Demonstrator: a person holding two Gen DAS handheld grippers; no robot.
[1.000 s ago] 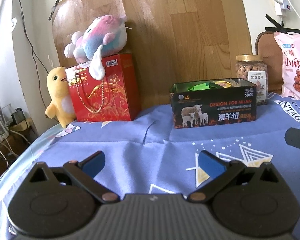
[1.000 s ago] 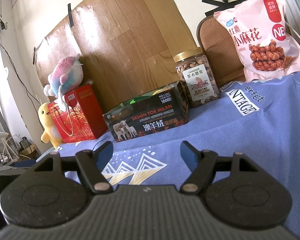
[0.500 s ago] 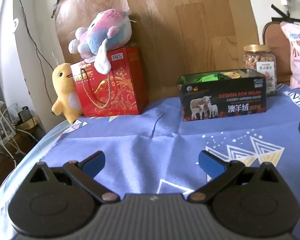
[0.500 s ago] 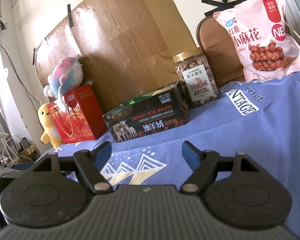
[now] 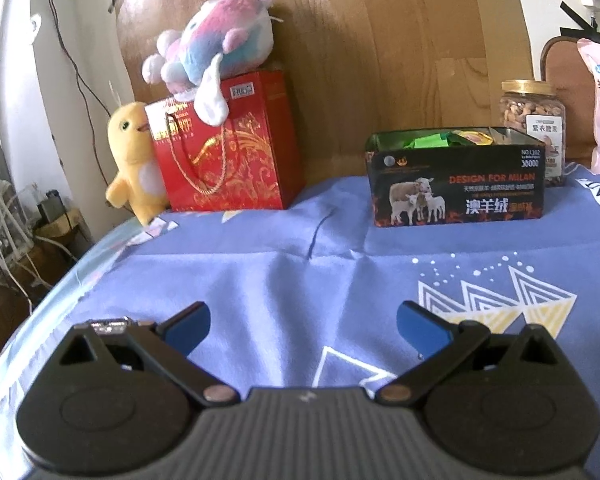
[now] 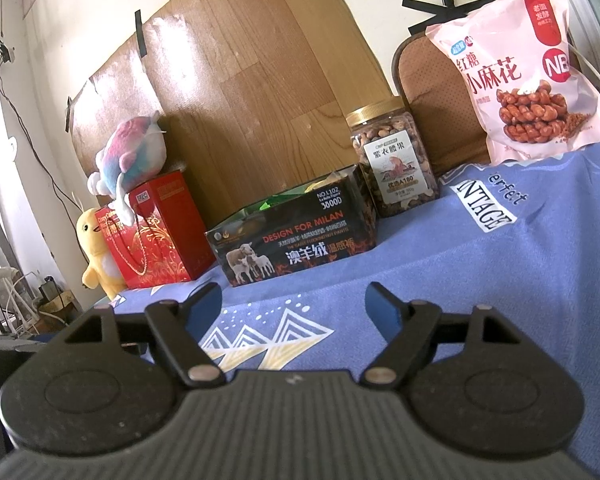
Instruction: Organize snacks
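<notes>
Both sets of jaws spread wide, empty, right gripper (image 6: 293, 307) just been widening. Clear nut jar with gold lid (image 6: 392, 162) upright beyond, up-right of it; left gripper (image 5: 303, 334) farther off

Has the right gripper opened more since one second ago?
Yes. The right gripper has just been opening slightly: its fingers spread outward over the blue cloth, nothing between them.

The right claw (image 6: 294, 306) hangs over the blue cloth (image 6: 480, 280) on the desk; its jaws have just been opening and stand wide, with nothing between them. Ahead lies a black box (image 6: 292, 240) holding wrapped snacks, a nut jar (image 6: 392, 164) just beside it, a pink snack bag (image 6: 516, 68) further right, and a red gift bag (image 6: 160, 232) to the left.
</notes>
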